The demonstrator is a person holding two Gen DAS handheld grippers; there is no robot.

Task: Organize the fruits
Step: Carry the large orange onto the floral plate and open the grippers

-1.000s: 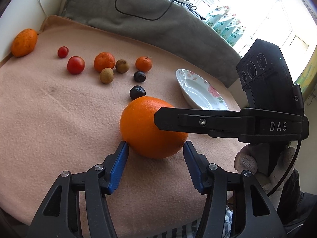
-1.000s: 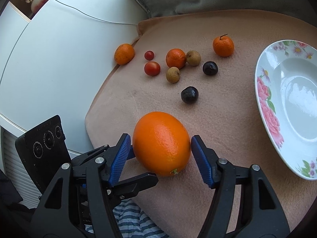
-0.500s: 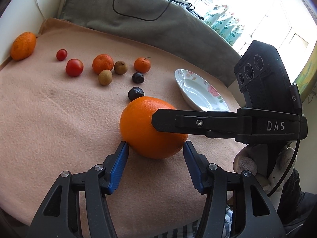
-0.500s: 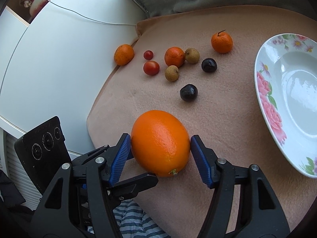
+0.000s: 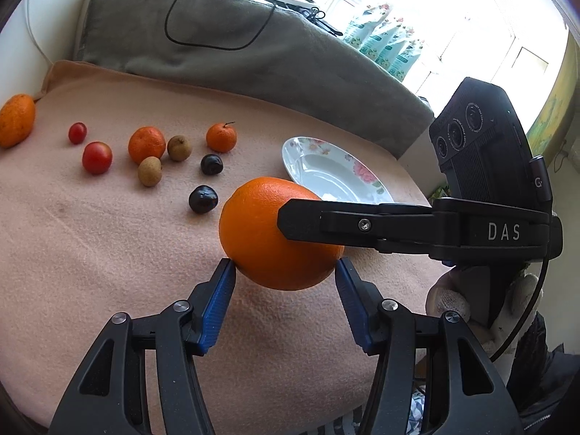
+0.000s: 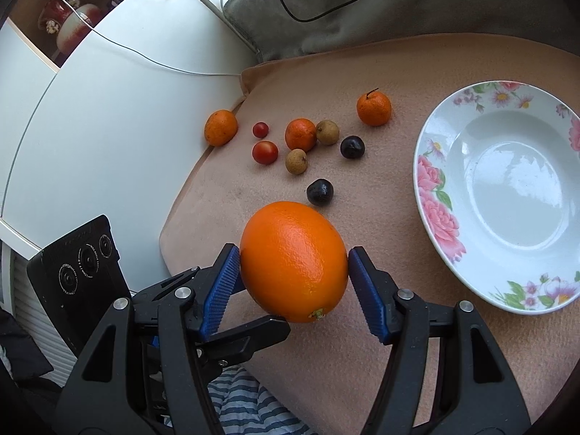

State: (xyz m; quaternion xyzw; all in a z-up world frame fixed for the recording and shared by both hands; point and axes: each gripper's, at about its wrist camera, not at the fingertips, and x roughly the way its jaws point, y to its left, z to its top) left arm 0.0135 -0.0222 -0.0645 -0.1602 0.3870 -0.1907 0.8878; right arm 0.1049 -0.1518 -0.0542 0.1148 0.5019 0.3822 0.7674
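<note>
The floral plate (image 6: pixel 431 188) holds nothing; right tongs (image 6: pixel 294 272) pinch the orange (image 6: pixel 293 261), left tongs (image 5: pixel 286 282) spread.

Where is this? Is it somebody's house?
Probably yes, a room at home. Fruit lies on a peach blanket, beside a flowered plate. A bright window is behind, and a shelf with a painted pot.

The plate (image 6: pixel 435 195) is cut off at the right edge.
</note>
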